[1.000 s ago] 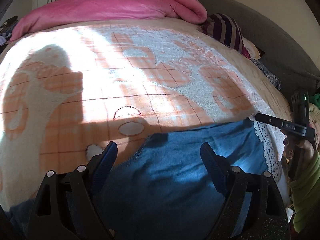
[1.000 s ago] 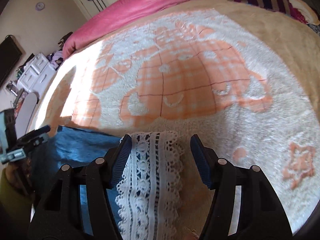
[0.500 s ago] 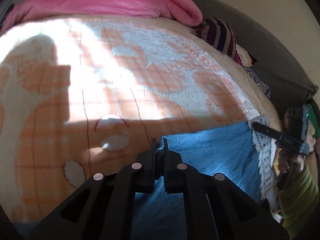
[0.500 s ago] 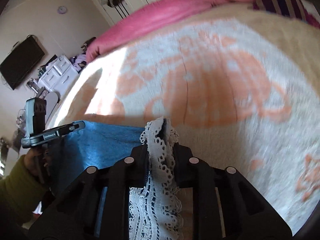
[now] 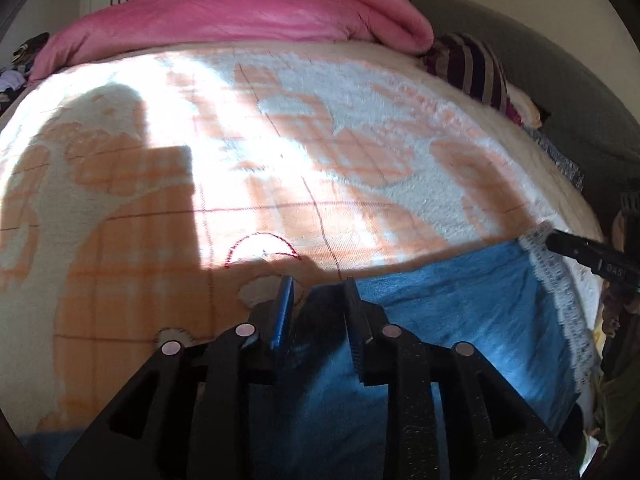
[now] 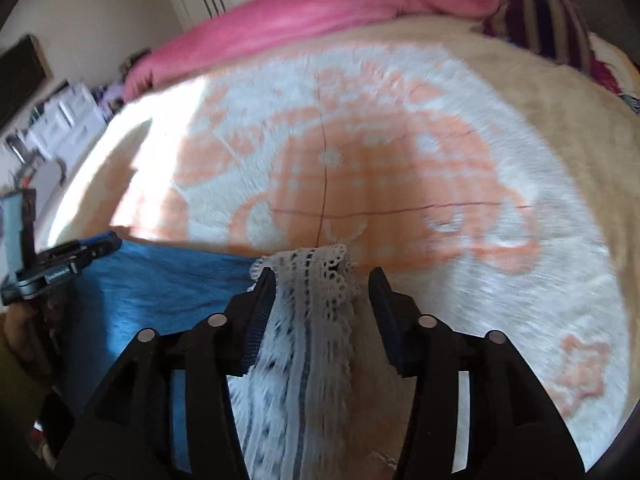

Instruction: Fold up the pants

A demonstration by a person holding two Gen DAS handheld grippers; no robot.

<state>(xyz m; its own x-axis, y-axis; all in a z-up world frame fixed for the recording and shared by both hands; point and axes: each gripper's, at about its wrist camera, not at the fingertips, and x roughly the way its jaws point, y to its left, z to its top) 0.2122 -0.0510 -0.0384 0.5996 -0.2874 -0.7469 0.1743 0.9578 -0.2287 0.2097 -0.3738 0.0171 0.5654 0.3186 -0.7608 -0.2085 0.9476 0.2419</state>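
Note:
Blue pants (image 5: 460, 312) with a white lace hem (image 5: 560, 292) lie flat along the near edge of the bed. My left gripper (image 5: 318, 292) sits over the pants' far corner; its jaws are opening, and the blue cloth's edge lies loose in the narrow gap between them. In the right wrist view, my right gripper (image 6: 322, 280) straddles the lace hem (image 6: 316, 320). Its jaws are opening too: the lace brushes the left finger (image 6: 260, 300) and stands apart from the right one. The blue cloth (image 6: 168, 280) stretches to the left.
A fuzzy white and orange blanket (image 5: 280, 160) covers the bed. A pink duvet (image 5: 248, 16) is bunched along the far side, with a striped pillow (image 5: 472, 68) and a grey headboard (image 5: 560, 80) at right. White drawers (image 6: 68, 120) stand beyond the bed.
Both grippers went from wide open to pinched shut on the pants, left on the blue corner and right on the lace, and have now parted again. The cloth stays on the bed.

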